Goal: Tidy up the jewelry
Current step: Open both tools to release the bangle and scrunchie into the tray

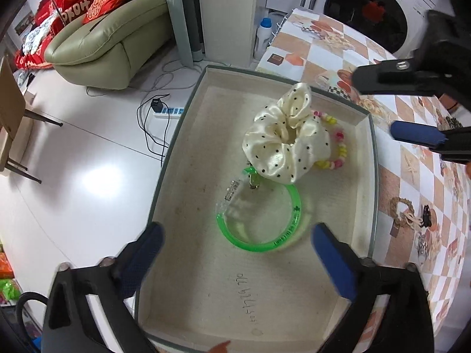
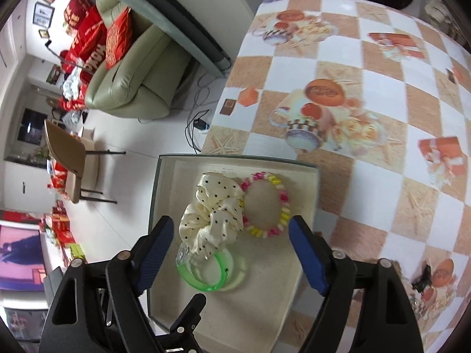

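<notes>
Both hand-held grippers hang spread and empty over a tray of jewelry.

Blue-padded fingers of the left hand-held gripper stand wide apart above the beige tray, holding nothing; the right hand-held gripper is likewise spread, nothing pinched. Inside the tray lie a green bangle, a cream polka-dot scrunchie resting partly on it, and a pink-and-yellow beaded bracelet touching the scrunchie's side. The tray sits at the edge of the counter, covered in a checkered cloth; a brown beaded bracelet lies on that cloth, well apart.
</notes>
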Motion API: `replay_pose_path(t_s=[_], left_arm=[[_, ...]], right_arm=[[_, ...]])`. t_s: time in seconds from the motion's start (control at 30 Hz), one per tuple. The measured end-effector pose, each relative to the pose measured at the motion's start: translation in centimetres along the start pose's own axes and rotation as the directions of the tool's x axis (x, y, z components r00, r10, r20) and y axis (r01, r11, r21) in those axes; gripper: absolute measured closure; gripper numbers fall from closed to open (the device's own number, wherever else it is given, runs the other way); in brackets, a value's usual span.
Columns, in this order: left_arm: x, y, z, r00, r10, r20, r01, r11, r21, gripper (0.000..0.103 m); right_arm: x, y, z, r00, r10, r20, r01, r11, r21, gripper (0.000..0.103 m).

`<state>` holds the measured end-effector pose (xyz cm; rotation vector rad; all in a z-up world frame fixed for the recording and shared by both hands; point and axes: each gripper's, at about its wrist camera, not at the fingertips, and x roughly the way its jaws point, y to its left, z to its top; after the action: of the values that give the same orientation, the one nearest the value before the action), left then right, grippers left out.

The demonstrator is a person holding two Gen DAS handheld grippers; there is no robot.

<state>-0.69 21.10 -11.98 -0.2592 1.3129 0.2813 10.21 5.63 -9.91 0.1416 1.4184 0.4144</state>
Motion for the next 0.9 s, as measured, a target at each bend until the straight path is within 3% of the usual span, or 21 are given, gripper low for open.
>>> replay_pose_path(t_s=[0.5,0.9], left_arm=[[-3.2,-7.0,-1.9,0.999,-0.033,-0.026,0.038,0.979,0.198,0.0],[-4.7,-15.2,-2.8,0.994,-0.094,-0.051,0.106,0.922,0.371,0.0]], right_arm=[[-8.4,-8.8,-7.1,0.989,-0.065,0.133,0.04,0.982,0.185,0.014],[-13.2,-19.4,-15.2,0.984,-0.168,0.054,0.132,0.905,0.405,0.014]])
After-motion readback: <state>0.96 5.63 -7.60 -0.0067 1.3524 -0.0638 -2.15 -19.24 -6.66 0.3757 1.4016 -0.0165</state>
